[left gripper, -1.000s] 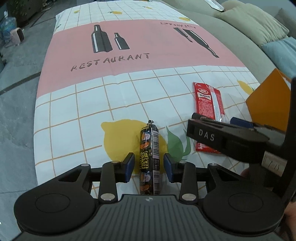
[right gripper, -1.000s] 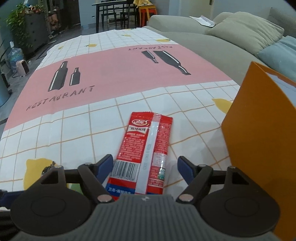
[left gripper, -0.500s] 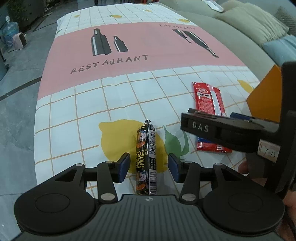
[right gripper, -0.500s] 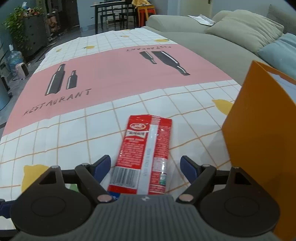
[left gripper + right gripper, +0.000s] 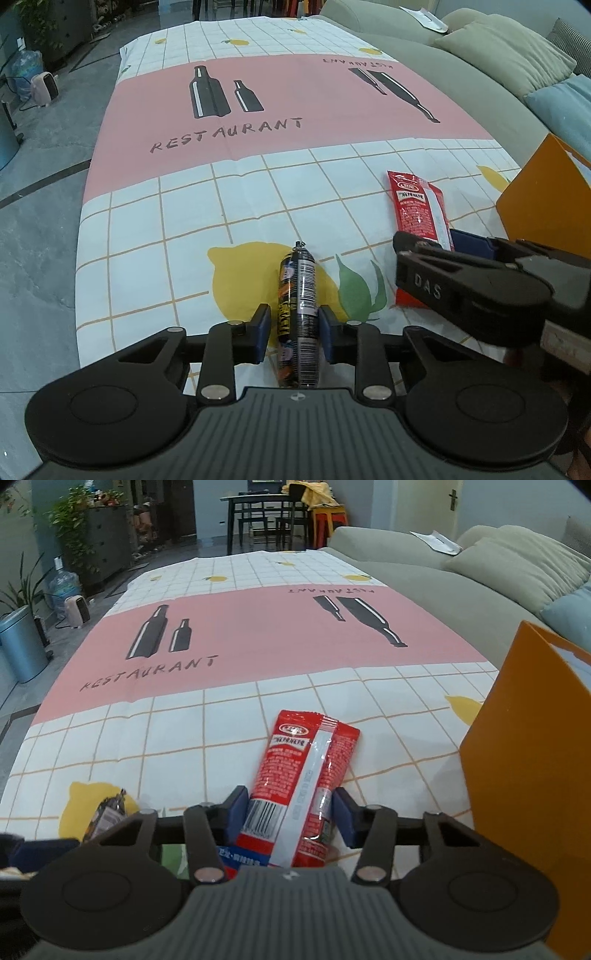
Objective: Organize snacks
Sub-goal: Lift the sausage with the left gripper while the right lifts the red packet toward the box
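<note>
The left gripper point(image 5: 291, 334) has just closed its blue pads on a thin dark sausage stick in shiny wrap point(image 5: 298, 317). The stick lies flat on the yellow lemon picture of the checked tablecloth point(image 5: 184, 229) — its long side points straight away from the gripper, twisted tip at the far end.

The right gripper point(image 5: 290, 814) has just been closing too, and its blue pads now press both sides of a flat red snack packet with a white stripe point(image 5: 306, 775). The packet is long and flat; its far end leans a little to the right — the barcode end is nearest. Just right of it stands an orange cardboard box point(image 5: 524, 760). Farther off, beside the cloth, is a grey-green sofa point(image 5: 424, 576).
</note>
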Available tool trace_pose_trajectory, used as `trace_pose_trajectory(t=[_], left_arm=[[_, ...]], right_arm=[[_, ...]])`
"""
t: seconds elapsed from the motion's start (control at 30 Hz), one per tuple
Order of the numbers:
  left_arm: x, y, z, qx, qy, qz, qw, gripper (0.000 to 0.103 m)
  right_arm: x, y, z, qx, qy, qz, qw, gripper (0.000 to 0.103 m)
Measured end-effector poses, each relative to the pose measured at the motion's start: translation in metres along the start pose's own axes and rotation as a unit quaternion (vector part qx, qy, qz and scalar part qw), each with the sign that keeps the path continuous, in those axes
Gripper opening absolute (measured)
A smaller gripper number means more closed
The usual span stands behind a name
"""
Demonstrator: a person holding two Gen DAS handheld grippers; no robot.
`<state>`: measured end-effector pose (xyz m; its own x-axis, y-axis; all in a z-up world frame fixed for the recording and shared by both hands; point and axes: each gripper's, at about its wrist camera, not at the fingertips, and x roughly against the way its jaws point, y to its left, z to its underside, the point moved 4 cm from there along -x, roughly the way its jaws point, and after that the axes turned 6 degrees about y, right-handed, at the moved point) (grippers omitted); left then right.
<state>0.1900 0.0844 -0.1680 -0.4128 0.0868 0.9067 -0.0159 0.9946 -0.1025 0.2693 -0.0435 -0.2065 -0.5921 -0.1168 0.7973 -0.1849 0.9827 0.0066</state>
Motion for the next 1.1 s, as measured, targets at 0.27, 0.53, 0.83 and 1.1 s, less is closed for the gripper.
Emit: trace_pose_trajectory(t=[0.27,0.53,0.83,1.1], left_arm=[[0.001,-0.001,0.002,0.002,0.0,-0.003,1.0,0.026],[0.013,0.001,0.009,0.028,-0.005,0.028,0.9992,0.025],[0.049,-0.003,0.018,0.041,-0.029,0.052,0.9974,0.025],[0.097,-0.02,0.021,0.035,-0.066,0.088,0.9933,0.025]], right_arm=[[0.01,0.007,0.005,0.02,0.021,-0.002,1.0,0.031],[0.034,0.004,0.016,0.019,0.04,-0.01,0.999,0.022],[0.086,-0.001,0.027,0.017,0.02,-0.041,0.999,0.022],[0.136,-0.007,0.035,0.026,-0.004,-0.064,0.998,0.022]])
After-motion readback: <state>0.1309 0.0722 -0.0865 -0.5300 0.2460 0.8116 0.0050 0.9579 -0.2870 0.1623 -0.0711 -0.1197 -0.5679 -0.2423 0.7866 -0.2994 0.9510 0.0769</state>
